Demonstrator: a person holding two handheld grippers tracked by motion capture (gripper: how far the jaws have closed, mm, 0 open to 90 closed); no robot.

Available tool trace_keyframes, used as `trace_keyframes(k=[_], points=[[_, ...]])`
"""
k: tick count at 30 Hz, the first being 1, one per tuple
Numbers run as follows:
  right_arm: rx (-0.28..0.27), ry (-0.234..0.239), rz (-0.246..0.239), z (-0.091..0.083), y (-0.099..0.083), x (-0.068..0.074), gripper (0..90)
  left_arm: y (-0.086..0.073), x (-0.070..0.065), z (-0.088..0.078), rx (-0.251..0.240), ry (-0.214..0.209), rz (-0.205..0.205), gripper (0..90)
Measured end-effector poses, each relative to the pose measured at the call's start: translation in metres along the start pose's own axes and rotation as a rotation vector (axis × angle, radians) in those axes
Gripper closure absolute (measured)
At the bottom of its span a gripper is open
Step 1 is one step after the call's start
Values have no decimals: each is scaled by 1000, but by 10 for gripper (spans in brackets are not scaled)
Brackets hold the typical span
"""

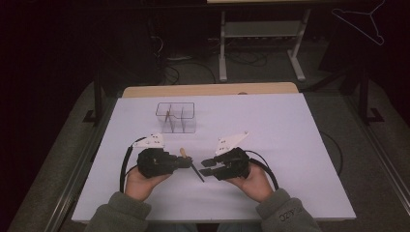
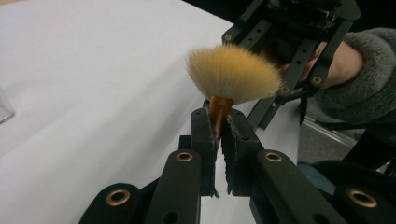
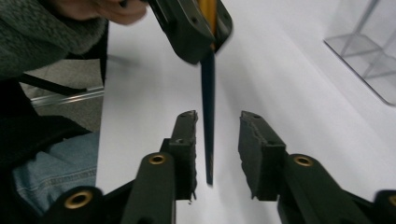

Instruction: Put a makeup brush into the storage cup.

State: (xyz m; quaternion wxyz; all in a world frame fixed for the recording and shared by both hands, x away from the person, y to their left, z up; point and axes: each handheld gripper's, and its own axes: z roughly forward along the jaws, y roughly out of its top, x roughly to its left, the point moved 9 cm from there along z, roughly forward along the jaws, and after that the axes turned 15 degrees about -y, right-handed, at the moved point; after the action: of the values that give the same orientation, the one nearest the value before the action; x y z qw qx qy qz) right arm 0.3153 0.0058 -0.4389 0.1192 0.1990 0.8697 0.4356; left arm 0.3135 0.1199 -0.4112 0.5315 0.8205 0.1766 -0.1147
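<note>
A make-up brush with a tan bristle head [image 2: 233, 74], an orange-gold ferrule and a thin dark handle [image 3: 208, 116] is held above the white table. My left gripper [image 2: 218, 123] is shut on the ferrule just below the bristles. In the high view the left gripper [image 1: 186, 162] sits left of centre near the front, with the brush [image 1: 183, 152] sticking out of it. My right gripper [image 1: 205, 166] faces it from the right. In its own view the right gripper [image 3: 217, 119] stands open, the handle hanging between its pads without touching either.
A clear plastic organizer [image 1: 176, 117] with dividers stands on the white table sheet [image 1: 270, 125] behind the grippers, also at the right gripper view's top right [image 3: 369, 51]. A person's hands and grey sleeves [image 1: 285, 212] come in at the front edge. Dark floor and a metal frame lie beyond.
</note>
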Motion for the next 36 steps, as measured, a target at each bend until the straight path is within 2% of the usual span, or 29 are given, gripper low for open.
trace_keyframes(k=[5,9,12,18,27,36], points=[[28,-23,51,-7,-8,-8,571,-1,3,-2,11,28,-5,836],[27,-27,92,-13,-13,-14,491,-1,6,-3,21,41,-12,836],[34,-40,99,-18,-18,-16,462,1,9,-6,29,62,-3,836],[35,-62,143,-30,-28,-25,380,8,16,-18,11,93,-13,836],[32,-106,174,-47,-43,-37,351,13,28,-29,30,136,-44,836],[35,-139,200,-58,-53,-47,322,23,37,-43,42,179,-57,836]])
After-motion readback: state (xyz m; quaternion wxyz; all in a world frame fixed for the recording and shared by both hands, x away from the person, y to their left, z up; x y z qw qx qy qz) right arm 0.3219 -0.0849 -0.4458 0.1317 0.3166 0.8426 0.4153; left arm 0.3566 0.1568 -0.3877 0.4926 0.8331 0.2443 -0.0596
